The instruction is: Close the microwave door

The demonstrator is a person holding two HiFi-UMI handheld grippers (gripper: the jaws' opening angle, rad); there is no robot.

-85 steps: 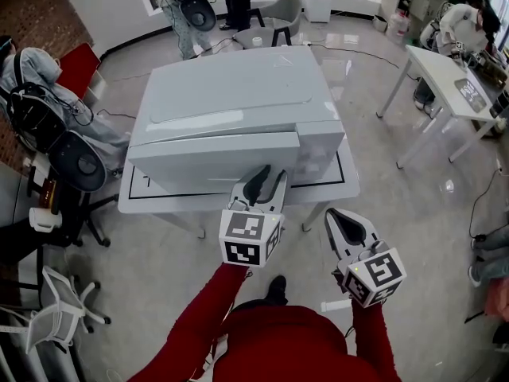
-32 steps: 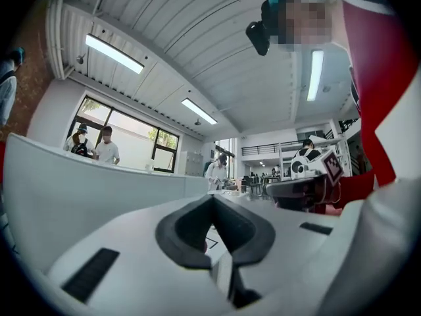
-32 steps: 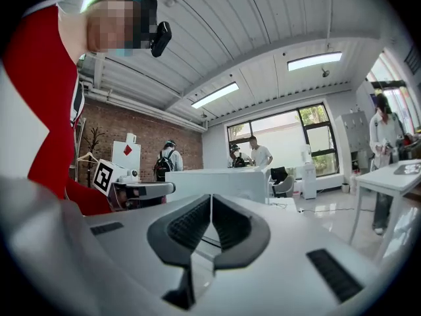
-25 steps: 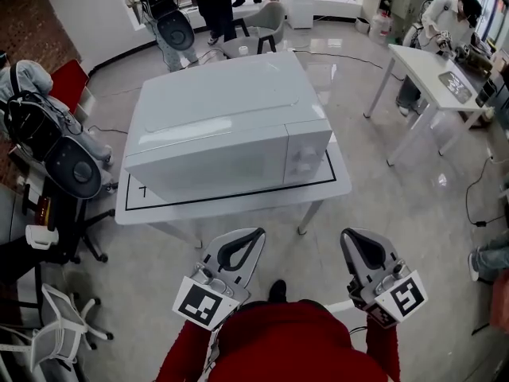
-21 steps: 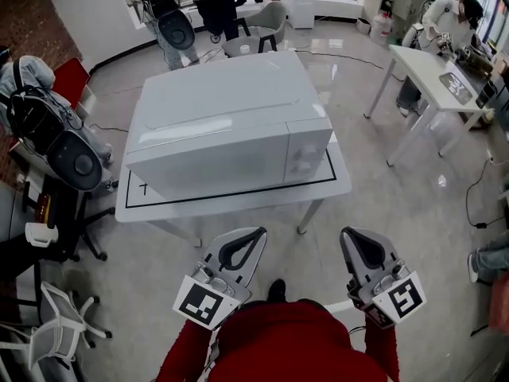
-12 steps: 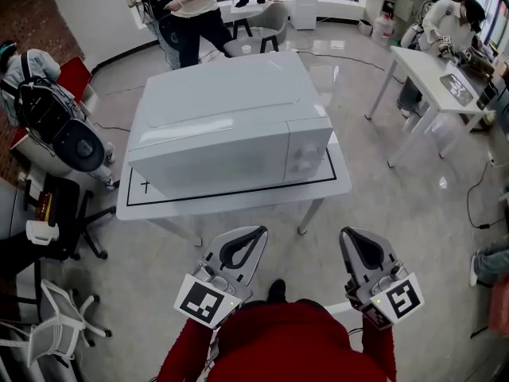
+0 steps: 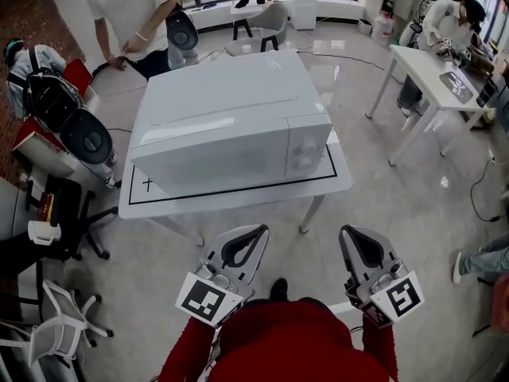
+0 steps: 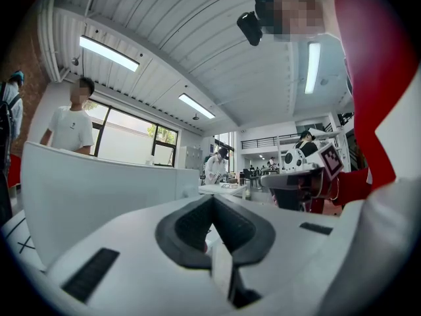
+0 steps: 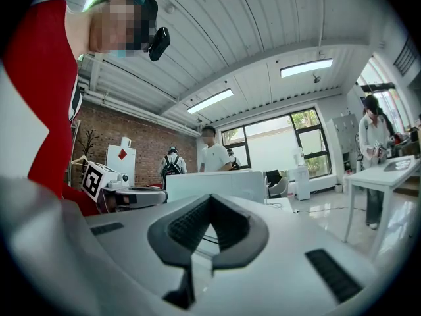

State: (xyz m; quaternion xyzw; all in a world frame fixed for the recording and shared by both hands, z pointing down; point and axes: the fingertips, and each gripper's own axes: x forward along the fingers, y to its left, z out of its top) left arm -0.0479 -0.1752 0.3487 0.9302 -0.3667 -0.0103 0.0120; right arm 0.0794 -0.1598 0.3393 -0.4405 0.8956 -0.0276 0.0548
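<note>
- Nearest us, our red sleeves (image 7: pixel 187 355) hold both grippers low and side by side, short of the counter and apart from it.
- We see the left gripper (image 7: pixel 254 232) with its jaws pressed together and nothing between them. Its own view (image 8: pixel 212 201) shows the dark pads meeting at the tip.
- The right gripper (image 7: pixel 347 234) looks the same: jaws together and empty, tips meeting in its own view (image 9: pixel 210 199).
- Ahead stands the white counter (image 7: pixel 238 202), marked with a black outline. The microwave (image 7: pixel 223 106) sits inside that outline, touching neither gripper.
- The microwave door (image 7: pixel 211 161) is closed, flush with the control panel (image 7: pixel 307 148) at its right.
- Beyond the far left corner, a person in a white T-shirt (image 7: pixel 127 10) leans in.
- Far right, we see a smaller counter (image 7: pixel 433 74) with a person (image 7: pixel 447 22) at it.
</note>
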